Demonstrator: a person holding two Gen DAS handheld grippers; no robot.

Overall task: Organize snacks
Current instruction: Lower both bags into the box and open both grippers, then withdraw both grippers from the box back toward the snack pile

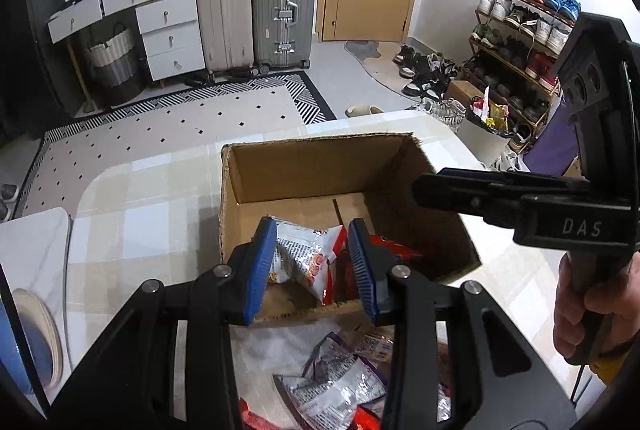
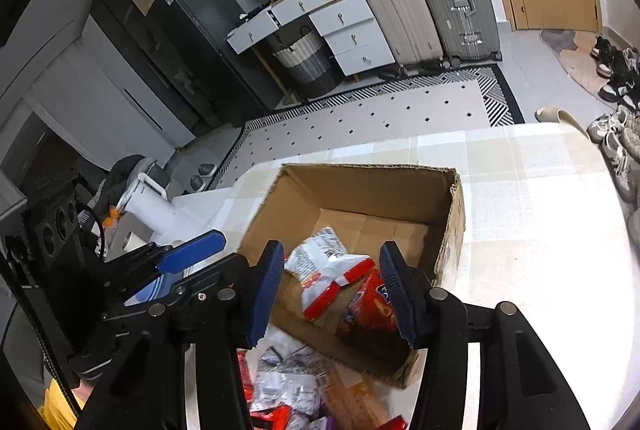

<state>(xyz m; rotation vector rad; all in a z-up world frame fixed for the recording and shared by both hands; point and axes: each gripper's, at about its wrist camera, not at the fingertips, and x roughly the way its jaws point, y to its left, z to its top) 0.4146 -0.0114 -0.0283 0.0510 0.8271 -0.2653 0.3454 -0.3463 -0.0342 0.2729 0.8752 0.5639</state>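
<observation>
An open cardboard box (image 1: pixel 320 166) (image 2: pixel 360 186) stands on the checked tablecloth. Inside lie a white-and-silver snack packet (image 1: pixel 308 254) (image 2: pixel 320 262) and a red packet (image 1: pixel 394 248) (image 2: pixel 368 294). More loose packets (image 1: pixel 332 386) (image 2: pixel 288 378) lie on the table in front of the box. My left gripper (image 1: pixel 312 266) hovers at the box's near edge, its blue pads drawn close with nothing between them; one of its pads (image 2: pixel 192 250) shows left of the box. My right gripper (image 2: pixel 330 290) (image 1: pixel 420 190) hangs open over the box, above the packets and holding nothing.
A hand (image 1: pixel 580 310) holds the right gripper's handle. Beyond the table (image 2: pixel 540 230) are a patterned rug (image 1: pixel 180 126), two suitcases (image 1: pixel 256 10), white drawers (image 1: pixel 168 30), a shoe rack (image 1: pixel 516 30) and a full waste bin (image 1: pixel 484 126).
</observation>
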